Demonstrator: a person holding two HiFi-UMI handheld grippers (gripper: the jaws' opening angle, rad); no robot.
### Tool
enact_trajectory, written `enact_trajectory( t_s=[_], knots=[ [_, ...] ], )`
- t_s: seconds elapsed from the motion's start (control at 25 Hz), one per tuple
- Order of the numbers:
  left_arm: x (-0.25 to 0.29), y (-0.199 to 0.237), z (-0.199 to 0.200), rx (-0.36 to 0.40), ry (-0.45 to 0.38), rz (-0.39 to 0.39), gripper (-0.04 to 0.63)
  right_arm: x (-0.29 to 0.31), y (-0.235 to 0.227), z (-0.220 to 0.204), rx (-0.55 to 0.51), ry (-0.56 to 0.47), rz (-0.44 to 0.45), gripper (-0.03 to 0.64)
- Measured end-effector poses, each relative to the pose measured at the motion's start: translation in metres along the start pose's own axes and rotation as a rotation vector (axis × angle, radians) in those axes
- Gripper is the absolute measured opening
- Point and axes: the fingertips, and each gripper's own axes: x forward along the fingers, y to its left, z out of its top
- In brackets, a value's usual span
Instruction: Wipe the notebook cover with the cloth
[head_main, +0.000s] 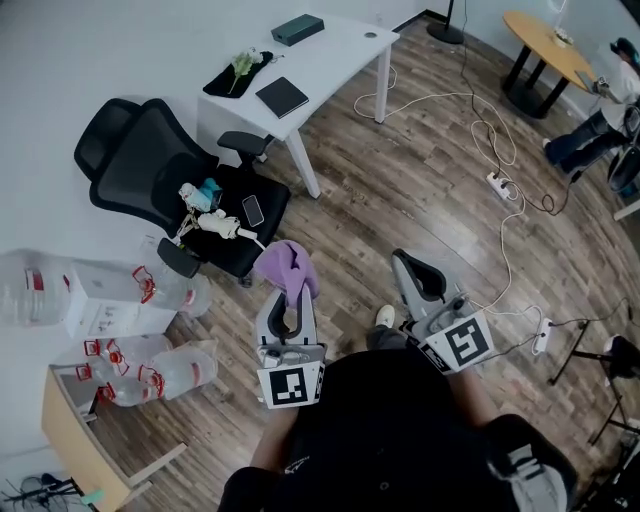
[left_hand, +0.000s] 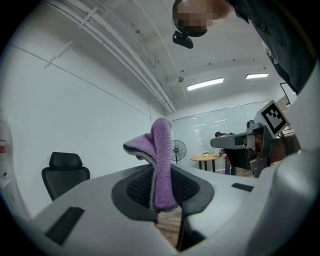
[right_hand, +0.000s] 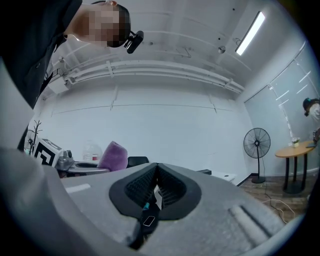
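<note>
The left gripper (head_main: 287, 305) held the cloth (head_main: 287, 268) in its jaws; the right gripper (head_main: 412, 268) had its jaws together, empty; the notebook (head_main: 282, 96) lay well apart, not yet wiped.

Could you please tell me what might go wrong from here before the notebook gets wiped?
The left tongs pinch only a fold of the cloth; it may slip out while wiping. The office chair stands between the person and the desk, and a cable trails across the floor nearby: a trip risk. The plant tray beside the notebook might get knocked.
</note>
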Motion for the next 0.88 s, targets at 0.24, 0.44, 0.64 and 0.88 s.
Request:
enact_trajectory(
  t_s=[0.24, 0.44, 0.64, 0.88],
  knots=[
    [0.051, -0.019, -0.004, -0.016, 0.003, 0.040, 0.071, 0.000, -0.054, -0.003, -0.020, 0.011, 0.019, 0.002],
    [0.089, -0.036, -0.002, -0.035, -0.008, 0.076, 0.072, 0.000, -0.098, -0.003, -0.034, 0.010, 0.032, 0.002],
    [0.116, -0.039, -0.004, -0.022, 0.007, 0.076, 0.072, 0.015, -0.128, -0.004, -0.041, 0.019, 0.026, 0.002],
    [0.158, -0.030, -0.013, -0.022, 0.022, 0.047, 0.072, 0.037, -0.159, -0.012, -0.024, 0.033, -0.015, 0.002]
  ],
)
